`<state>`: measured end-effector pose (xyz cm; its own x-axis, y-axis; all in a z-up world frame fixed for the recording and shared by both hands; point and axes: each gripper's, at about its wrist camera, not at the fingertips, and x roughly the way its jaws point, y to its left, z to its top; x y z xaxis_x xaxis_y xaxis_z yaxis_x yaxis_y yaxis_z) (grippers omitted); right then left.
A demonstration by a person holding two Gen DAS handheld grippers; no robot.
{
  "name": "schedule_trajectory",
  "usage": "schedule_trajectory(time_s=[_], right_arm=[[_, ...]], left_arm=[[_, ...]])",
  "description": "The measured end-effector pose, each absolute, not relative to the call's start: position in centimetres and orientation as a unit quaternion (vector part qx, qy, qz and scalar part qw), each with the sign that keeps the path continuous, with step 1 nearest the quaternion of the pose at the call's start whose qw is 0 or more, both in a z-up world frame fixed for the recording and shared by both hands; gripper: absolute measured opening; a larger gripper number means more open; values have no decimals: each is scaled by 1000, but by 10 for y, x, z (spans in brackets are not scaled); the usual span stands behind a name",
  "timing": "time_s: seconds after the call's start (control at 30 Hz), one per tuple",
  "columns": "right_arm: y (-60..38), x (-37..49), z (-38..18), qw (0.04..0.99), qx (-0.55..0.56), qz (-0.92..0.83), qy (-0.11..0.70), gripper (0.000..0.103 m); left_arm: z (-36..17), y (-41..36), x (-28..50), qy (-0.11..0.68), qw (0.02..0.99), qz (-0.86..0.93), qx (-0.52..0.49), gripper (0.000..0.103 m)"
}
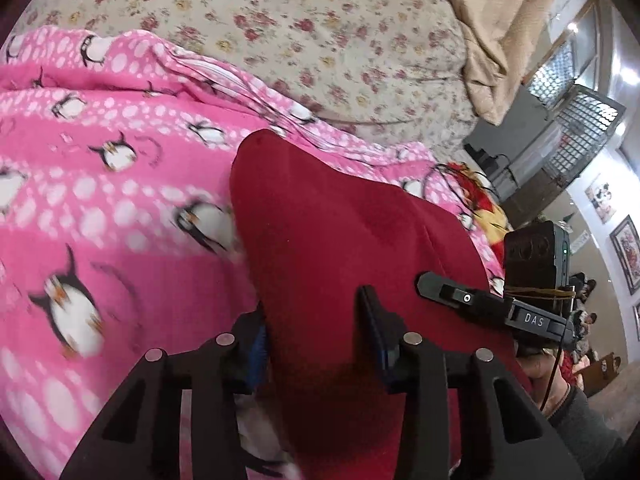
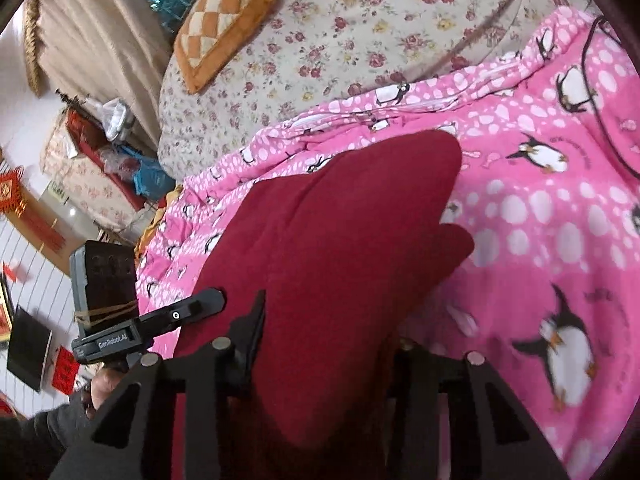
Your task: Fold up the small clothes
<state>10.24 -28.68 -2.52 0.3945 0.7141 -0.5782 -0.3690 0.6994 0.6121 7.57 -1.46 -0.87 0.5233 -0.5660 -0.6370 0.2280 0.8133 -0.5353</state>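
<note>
Cloth fills the space between both pairs of fingers: a dark red garment (image 1: 352, 232) lies on the pink penguin blanket (image 1: 100, 184), toward the blanket's far edge where the floral bedspread (image 1: 320, 32) begins. Starting at the left, the left gripper (image 1: 316, 328) has its near hem bunched between its fingers, which look closed onto the fabric, though the left pad is half hidden by the cloth. To the right, the right gripper (image 2: 328, 340) sits on the neighbouring stretch of the same hem; its left finger presses against the red cloth, but the right finger is buried under the fold, so I cannot tell for sure that it is clamped. Doing this step well probably means lifting both held points together at the same height, keeping the hem taut between them, and carrying it toward the far edge so the fold lands square rather than skewed. The garment itself is plain, deep crimson, soft and thick-looking, lying in a rumpled tongue shape with one small lobe sticking out on its right side (image 2: 456, 240).
</note>
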Motion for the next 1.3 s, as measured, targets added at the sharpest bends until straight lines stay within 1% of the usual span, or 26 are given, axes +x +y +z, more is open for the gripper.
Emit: schedule_trajectory(time_s=[0.2,0.3,0.4,0.5,0.53,0.67,0.73,0.8,0.87,0.9,0.97,1.03,1.17,1.2,1.23,1.3], right_arm=[[-246,141,-36,794,225,339,452,41],[-226,160,-42,786,237,345,456,41],[-211,174,-43,779,247,353,455,41],[-205,186,-45,767,279,370,444,41],[-204,189,-48,762,291,374,442,41],[-206,187,-51,765,285,357,454,42],[-209,183,-49,771,271,347,460,46],[-213,180,-48,780,251,332,468,51],[-224,178,-48,784,248,323,468,63],[-227,177,-49,784,249,322,468,66],[-234,177,-49,782,254,320,471,67],[-235,174,-50,777,247,324,480,68],[-220,159,-53,745,185,376,519,68],[-221,157,-53,742,183,381,520,68],[-221,157,-54,744,180,381,519,65],[-223,158,-57,747,192,382,509,50]], left_arm=[[-1,23,116,453,849,-208,-175,22],[2,46,124,443,859,-188,-172,21],[2,76,129,423,870,-161,-196,19],[-1,98,135,406,871,-147,-236,19],[-4,101,138,408,869,-143,-241,19],[-22,96,142,439,842,-158,-272,19],[-24,90,141,444,834,-173,-280,21],[-26,86,139,446,831,-175,-281,33],[-32,82,139,456,824,-174,-288,39],[-34,82,140,459,818,-174,-299,42],[-40,84,140,465,806,-182,-319,45],[-42,81,140,468,802,-189,-319,45],[-40,63,137,478,797,-219,-298,45],[-37,57,135,475,806,-216,-279,42],[-34,53,134,469,818,-210,-259,39],[-23,50,133,454,835,-207,-233,24]])
